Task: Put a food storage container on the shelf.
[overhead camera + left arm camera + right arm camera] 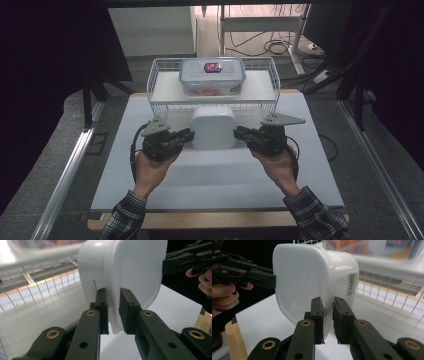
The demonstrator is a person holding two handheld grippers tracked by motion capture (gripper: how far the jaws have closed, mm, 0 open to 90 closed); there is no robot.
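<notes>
A: What have I got between my hands?

B: A white tub (214, 128) with its lid on, milky and slightly see-through, square with rounded corners. In the high view it sits between your two claws, above the white tabletop (210, 175) and just in front of the wire basket (160, 102).

A: My left claw (189, 136) is clenched on the lid's rim; in the left gripper view both pads pinch the thin lip (113, 315). A line of small print runs down the tub's side there.

B: And the right claw (239, 133)?

A: Same thing on the opposite edge, gripping the rim. From the right gripper view I can see a barcode label (352, 285) on the tub's wall.

B: Behind it, in the basket, stands a clear box (212, 76) with a blue-trimmed lid and something red inside.
</notes>
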